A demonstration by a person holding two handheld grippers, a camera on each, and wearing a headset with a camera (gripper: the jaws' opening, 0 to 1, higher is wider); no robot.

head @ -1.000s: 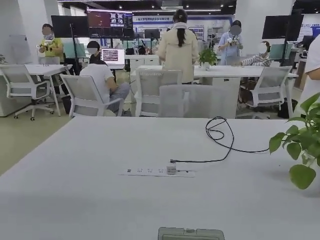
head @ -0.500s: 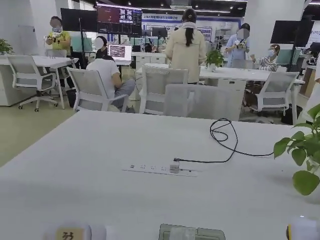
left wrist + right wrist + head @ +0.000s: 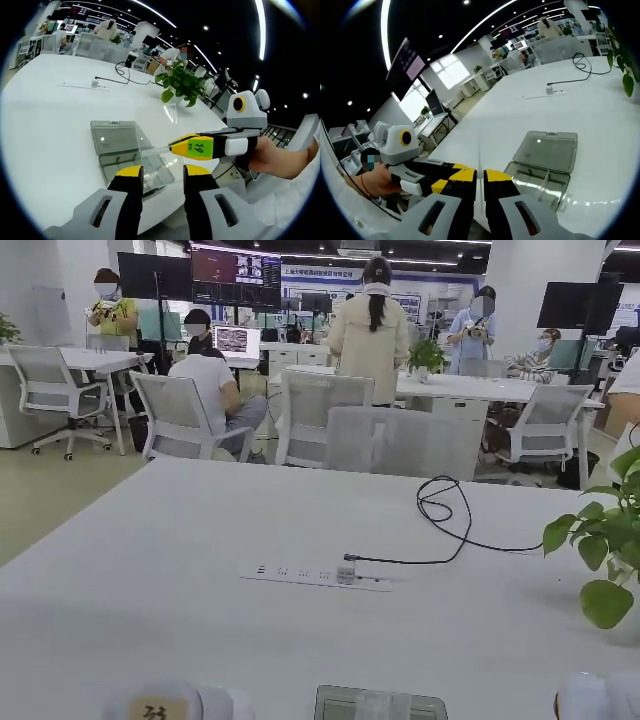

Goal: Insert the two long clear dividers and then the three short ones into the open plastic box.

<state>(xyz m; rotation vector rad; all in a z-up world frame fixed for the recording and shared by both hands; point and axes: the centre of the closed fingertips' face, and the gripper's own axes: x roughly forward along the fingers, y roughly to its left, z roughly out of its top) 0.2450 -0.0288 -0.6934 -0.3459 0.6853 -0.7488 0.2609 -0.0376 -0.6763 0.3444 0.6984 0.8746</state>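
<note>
Item: shallow rectangular clear plastic box (image 3: pixel 114 140), lying open on the white table (image 3: pixel 150 620) near its front edge, with the hinged lid laid flat behind the tray. The contents of the tray cannot be made out. Item: thin clear plastic divider (image 3: pixel 159 148), pinched at one end between the yellow-tipped jaws of the right gripper (image 3: pixel 480 176), which are closed on it to a bare slit. In the left gripper view it is seen to reach out over the tray, above the box and not in it. Item: left gripper (image 3: pixel 162 172), held low just in front of the box, its jaws parted with a clear gap and nothing gripped between them. The two grippers are held close together, each in a hand. Further back on the table are recorded a white power strip (image 3: pixel 300 575), a looped black cable (image 3: pixel 450 515) plugged into it, and a green leafy plant (image 3: pixel 600 540) at the right edge.
</note>
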